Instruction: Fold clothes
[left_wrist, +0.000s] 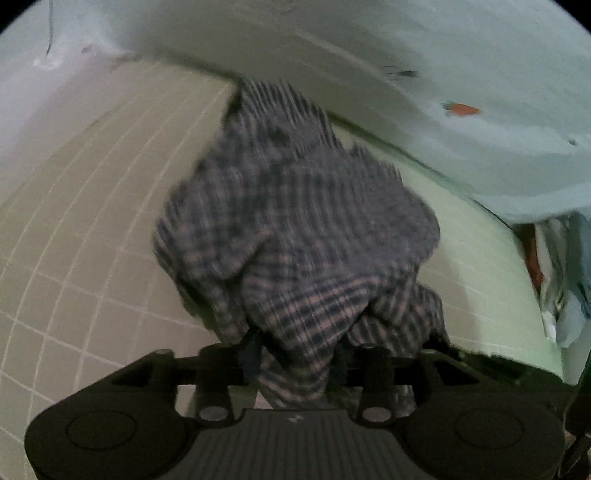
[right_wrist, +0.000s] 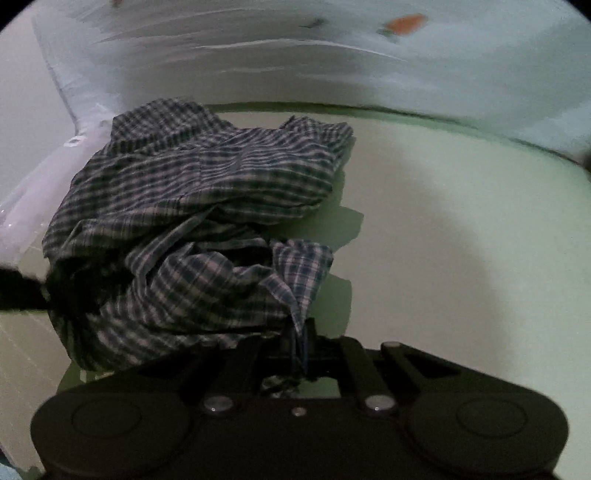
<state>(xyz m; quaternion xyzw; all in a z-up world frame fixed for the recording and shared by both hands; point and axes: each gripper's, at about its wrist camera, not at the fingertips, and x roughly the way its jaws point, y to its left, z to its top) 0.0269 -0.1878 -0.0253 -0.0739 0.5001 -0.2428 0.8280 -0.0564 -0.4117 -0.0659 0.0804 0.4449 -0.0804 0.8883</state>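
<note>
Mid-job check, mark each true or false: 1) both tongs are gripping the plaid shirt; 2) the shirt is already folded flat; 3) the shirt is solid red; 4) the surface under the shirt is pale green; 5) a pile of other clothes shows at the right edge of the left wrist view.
1) True: the left tongs and the right tongs are each shut on fabric of the plaid shirt.
2) False: it is a crumpled, bunched heap.
3) False: it is a dark blue and pale check.
4) True: the pale green surface lies beneath it.
5) True: the other clothes bunch there, past the surface's edge.
</note>
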